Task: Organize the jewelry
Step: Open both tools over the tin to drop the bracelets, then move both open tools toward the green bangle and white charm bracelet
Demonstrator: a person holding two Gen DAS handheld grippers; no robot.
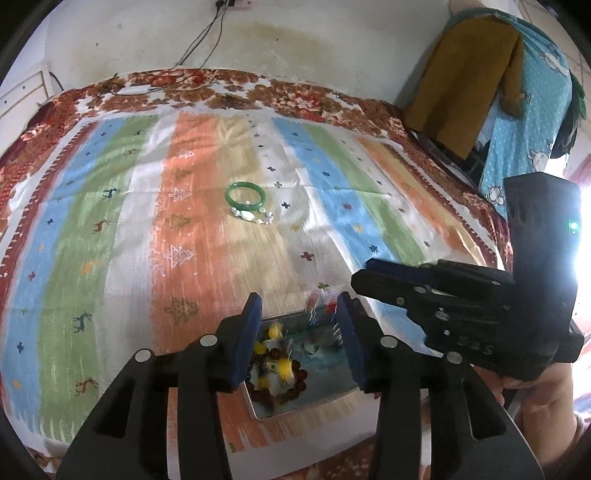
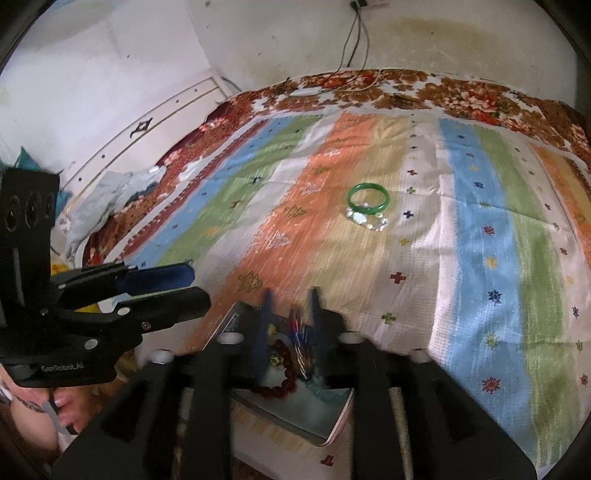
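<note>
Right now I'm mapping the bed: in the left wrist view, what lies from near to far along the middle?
Left gripper → tin of beads → white bracelet → green bangle → floral blanket → wall.

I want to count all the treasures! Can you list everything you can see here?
Striped cloth: one, orange, green, blue, white; spread over the bed.
Bangle: one, green; mid-cloth.
Bead bracelet: one, white; touching the bangle's near side.
Tin box: one, metal; near edge, below both grippers.
Beads in box: dark red string, some yellow; count unclear.
Cables: dark; down the wall.
Left gripper: black, blue pads; open.
Right gripper: same; open.
</note>
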